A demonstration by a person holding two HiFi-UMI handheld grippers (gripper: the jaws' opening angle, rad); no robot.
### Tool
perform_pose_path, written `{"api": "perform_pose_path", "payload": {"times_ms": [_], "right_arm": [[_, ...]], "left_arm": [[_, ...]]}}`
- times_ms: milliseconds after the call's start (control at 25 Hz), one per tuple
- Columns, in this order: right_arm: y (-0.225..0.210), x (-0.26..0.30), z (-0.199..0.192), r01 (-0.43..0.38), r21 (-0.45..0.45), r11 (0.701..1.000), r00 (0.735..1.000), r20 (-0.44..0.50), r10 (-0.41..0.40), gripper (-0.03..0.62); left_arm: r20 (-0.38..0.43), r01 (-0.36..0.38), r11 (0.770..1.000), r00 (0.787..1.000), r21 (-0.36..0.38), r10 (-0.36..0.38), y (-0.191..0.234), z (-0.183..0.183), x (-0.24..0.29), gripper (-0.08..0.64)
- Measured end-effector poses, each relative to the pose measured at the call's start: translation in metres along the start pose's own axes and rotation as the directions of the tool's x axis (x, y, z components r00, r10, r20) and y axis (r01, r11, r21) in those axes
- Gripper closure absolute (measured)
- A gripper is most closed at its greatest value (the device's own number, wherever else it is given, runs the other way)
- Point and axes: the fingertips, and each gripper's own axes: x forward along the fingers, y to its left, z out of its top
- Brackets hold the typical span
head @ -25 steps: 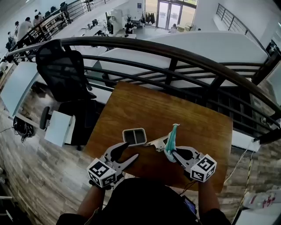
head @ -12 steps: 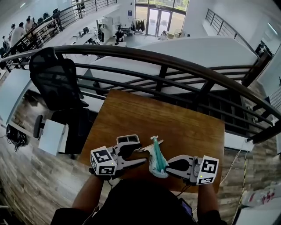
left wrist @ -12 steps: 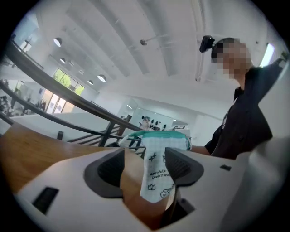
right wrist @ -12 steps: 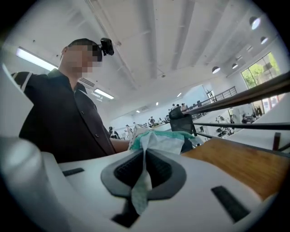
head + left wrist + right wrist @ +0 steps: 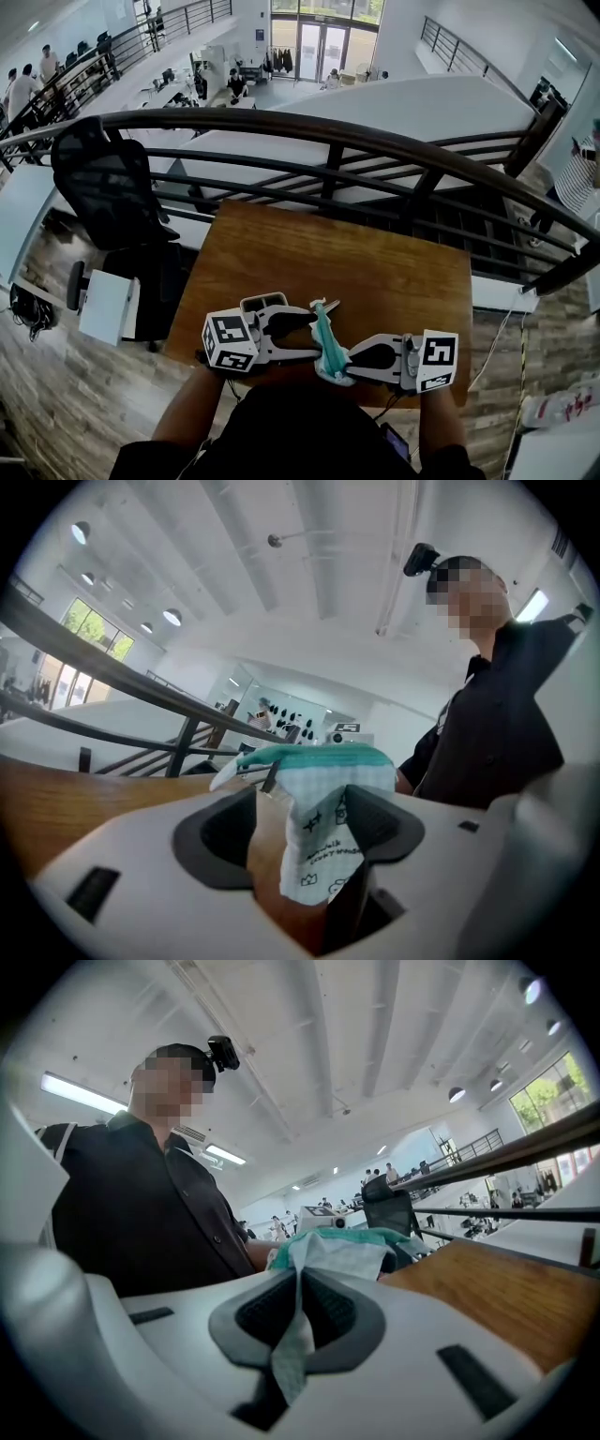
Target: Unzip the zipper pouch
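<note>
The far half of your table is bare wood, and a gripper could pass over it right up to the back edge. Beyond that edge a dark railing bars the way across the whole width. The near edge is crowded. The pouch stands upright between your two grippers, pinched in the right gripper. Your left gripper has just been spreading its jaws with the pouch between them, and a gap shows beside one pad. A small white-rimmed box sits just beyond the left gripper. An office chair stands off the table's left side.
</note>
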Motion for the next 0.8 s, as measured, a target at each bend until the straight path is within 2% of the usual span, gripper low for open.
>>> {"api": "perform_pose_path", "payload": {"times_ms": [40, 160, 200, 280, 360, 560, 640, 800], "right_arm": [[-0.001, 0.001, -0.003, 0.003, 0.005, 1.000, 1.000, 0.001, -0.003, 0.581], [-0.007, 0.000, -0.009, 0.036, 0.016, 0.999, 0.999, 0.006, -0.036, 0.580], [-0.011, -0.001, -0.011, 0.055, 0.017, 0.998, 0.998, 0.004, -0.055, 0.580], [-0.019, -0.003, -0.014, 0.097, 0.015, 0.995, 0.995, 0.000, -0.097, 0.578], [-0.030, -0.005, -0.016, 0.145, 0.011, 0.989, 0.989, 0.005, -0.145, 0.578], [-0.050, -0.012, -0.017, 0.255, -0.005, 0.967, 0.966, 0.032, -0.255, 0.518], [-0.059, -0.017, -0.013, 0.323, -0.021, 0.946, 0.945, 0.063, -0.321, 0.483], [-0.075, -0.033, -0.005, 0.481, -0.054, 0.875, 0.871, 0.149, -0.469, 0.444]], "left_arm": [[-0.011, 0.016, 1.000, 1.000, 0.010, -0.016, -0.003, -0.001, 0.001, 0.260], [-0.012, 0.022, 0.999, 1.000, 0.030, -0.022, -0.010, -0.001, 0.004, 0.391], [0.000, 0.006, 1.000, 1.000, 0.027, -0.006, -0.009, -0.001, 0.003, 0.430], [0.020, -0.040, 0.999, 0.999, 0.026, 0.039, -0.004, -0.001, -0.001, 0.450], [0.024, -0.094, 0.995, 0.995, 0.033, 0.093, 0.003, -0.002, -0.005, 0.511], [0.065, -0.212, 0.977, 0.975, 0.023, 0.210, 0.016, 0.005, -0.013, 0.531], [0.076, -0.281, 0.960, 0.957, 0.000, 0.280, 0.025, 0.007, -0.018, 0.531], [0.097, -0.406, 0.908, 0.905, -0.099, 0.415, 0.047, 0.011, -0.031, 0.532]]}}
